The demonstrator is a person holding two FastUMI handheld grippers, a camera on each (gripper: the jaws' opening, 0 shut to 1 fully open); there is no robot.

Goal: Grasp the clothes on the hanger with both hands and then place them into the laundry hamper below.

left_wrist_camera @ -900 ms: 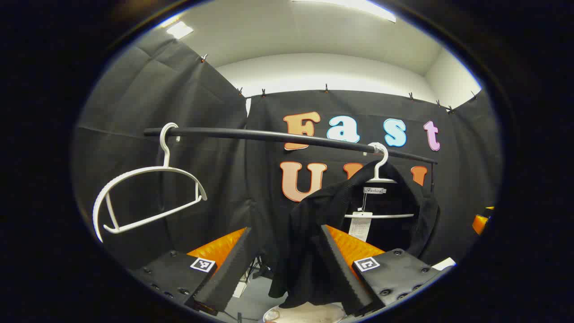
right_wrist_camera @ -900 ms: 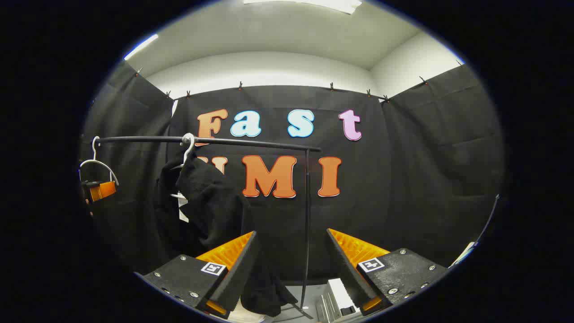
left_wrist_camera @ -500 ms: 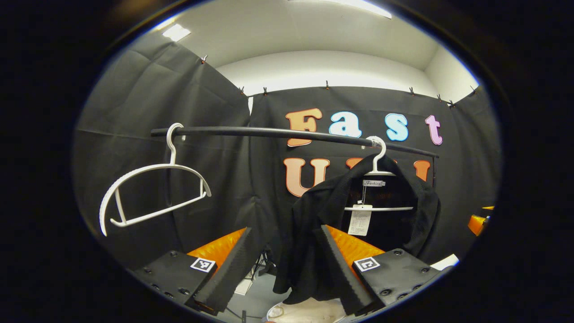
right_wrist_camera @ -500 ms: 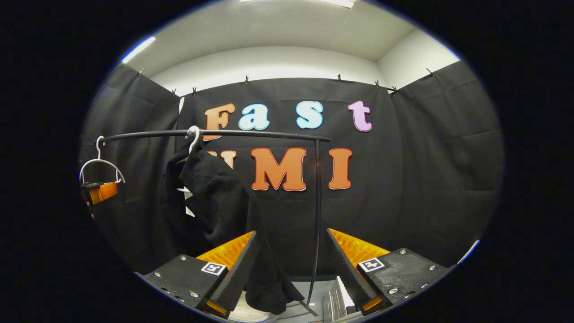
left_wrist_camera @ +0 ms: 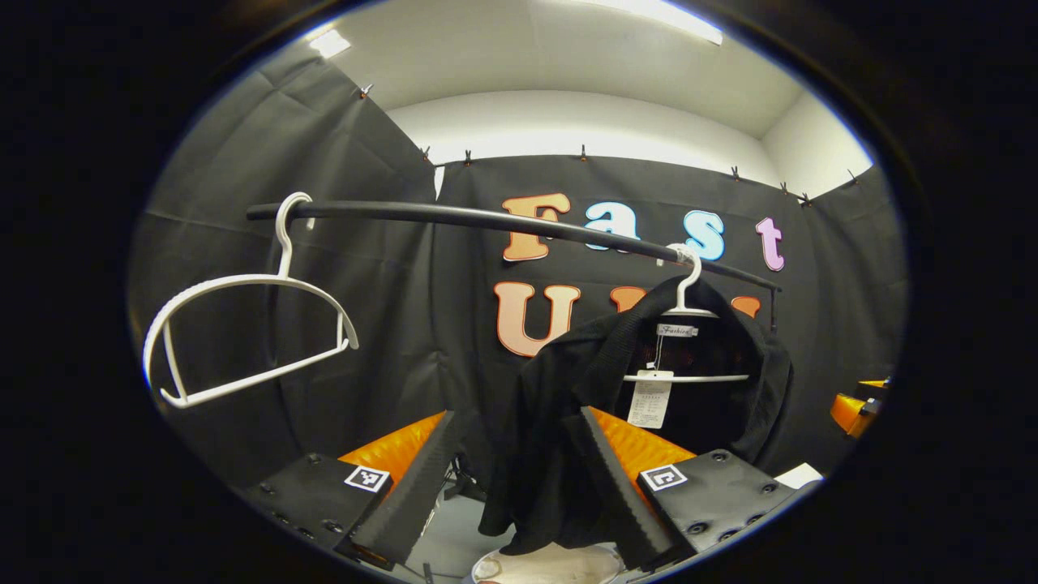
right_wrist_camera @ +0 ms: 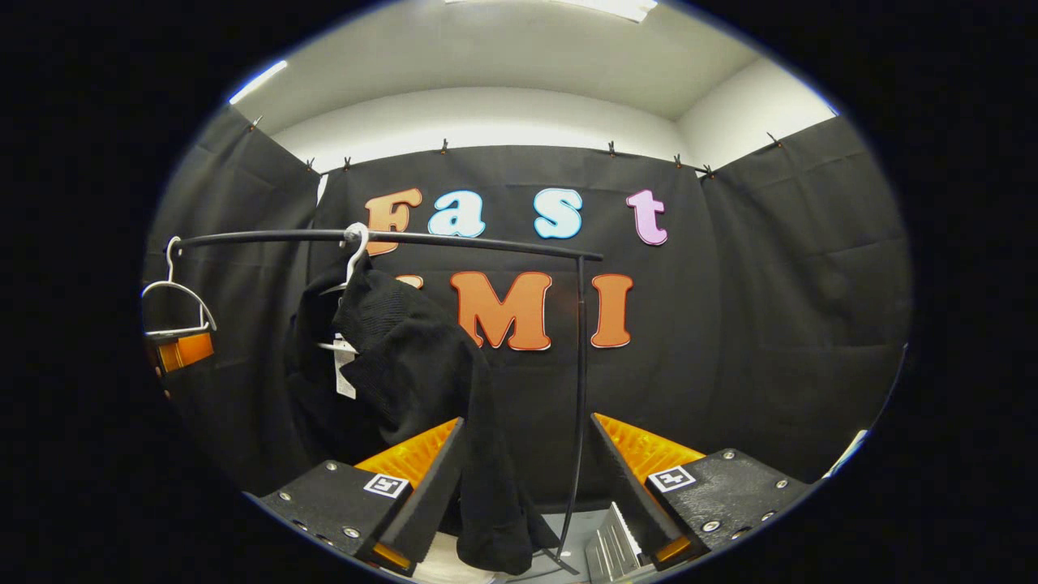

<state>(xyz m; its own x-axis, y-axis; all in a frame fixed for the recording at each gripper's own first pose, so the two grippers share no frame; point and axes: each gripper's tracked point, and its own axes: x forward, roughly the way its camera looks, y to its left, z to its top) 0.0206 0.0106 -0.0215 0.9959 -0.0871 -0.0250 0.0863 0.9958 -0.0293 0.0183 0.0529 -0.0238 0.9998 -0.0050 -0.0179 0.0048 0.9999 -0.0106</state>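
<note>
A black garment (left_wrist_camera: 568,422) hangs on a white hanger (left_wrist_camera: 686,308) from a black rail (left_wrist_camera: 454,217); a paper tag dangles at its collar. My left gripper (left_wrist_camera: 515,415) stands open just short of the garment's left side, nothing between its fingers. In the right gripper view the same garment (right_wrist_camera: 405,365) hangs left of centre, and my right gripper (right_wrist_camera: 527,420) is open beside its lower edge, apart from it. The white rim of the hamper (left_wrist_camera: 543,564) peeks out below the garment. Far right in the left gripper view is the orange of my right gripper (left_wrist_camera: 851,405).
An empty white hanger (left_wrist_camera: 243,324) hangs at the rail's left end. The rail's upright post (right_wrist_camera: 580,389) stands between my right fingers' line and the wall. A pale boxy object (right_wrist_camera: 608,551) sits on the floor by the post.
Both grippers have edged closer to the rail; the garment looks larger in both views and has slid right in the right gripper view. Both stay open.
</note>
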